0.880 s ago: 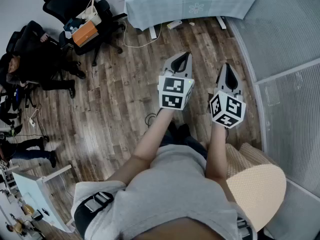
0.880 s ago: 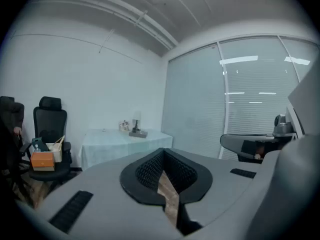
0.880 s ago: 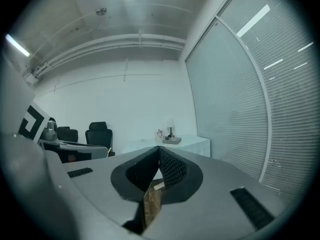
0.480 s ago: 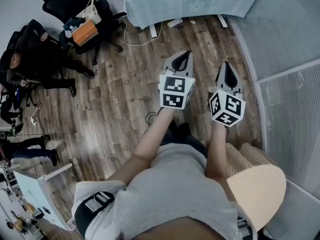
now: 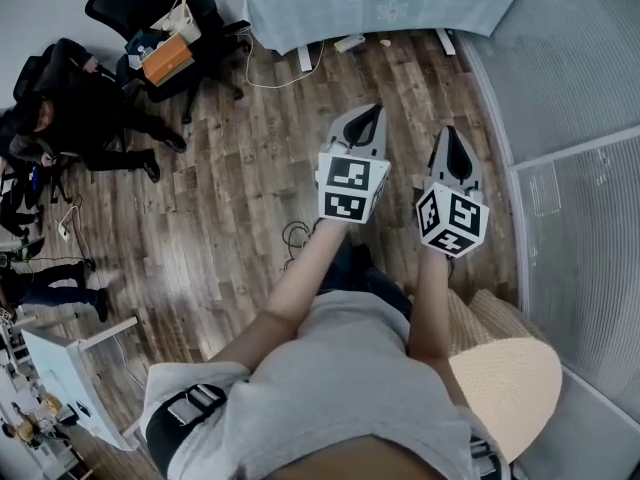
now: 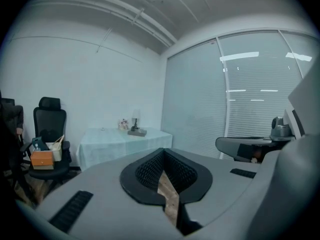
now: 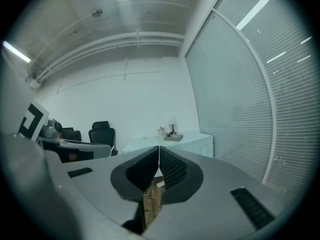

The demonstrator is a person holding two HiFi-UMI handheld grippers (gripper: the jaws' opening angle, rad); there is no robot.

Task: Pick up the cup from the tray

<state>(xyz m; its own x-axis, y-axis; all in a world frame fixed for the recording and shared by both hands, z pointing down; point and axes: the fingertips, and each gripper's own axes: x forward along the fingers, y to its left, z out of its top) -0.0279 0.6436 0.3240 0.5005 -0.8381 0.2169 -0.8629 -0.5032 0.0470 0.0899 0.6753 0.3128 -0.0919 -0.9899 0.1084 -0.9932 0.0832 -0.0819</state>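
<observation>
The cup is too small and far off to pick out; the most that shows is a dark tray (image 6: 136, 132) on a table (image 5: 380, 3) at the far end of the room, with a slim upright thing on it and a few tiny items (image 6: 122, 125) just beside it. Either could be mistaken for the cup, which is the first risk: going for the wrong thing. A pale teal cloth covers the table and hangs down its sides, so a gripper coming in low may catch the cloth and drag the tray along. The person stands well apart from the table on a wood floor (image 5: 230, 198), and a dark cable (image 5: 294, 236) lies coiled near the feet, where a step forward could snag on it. The left gripper (image 5: 368, 118) and right gripper (image 5: 455, 143) are held side by side out in front, pointing toward the table, each with its jaws clenched tip to tip on nothing. If they arrive closed like this, they will likely shove the cup or tip it into its neighbours instead of straddling it. Office chairs (image 5: 150, 8) and a seated person (image 5: 60, 108) stay to the left, and a blind-covered glass wall (image 5: 580, 218) runs close along the right, leaving little room on that side.
</observation>
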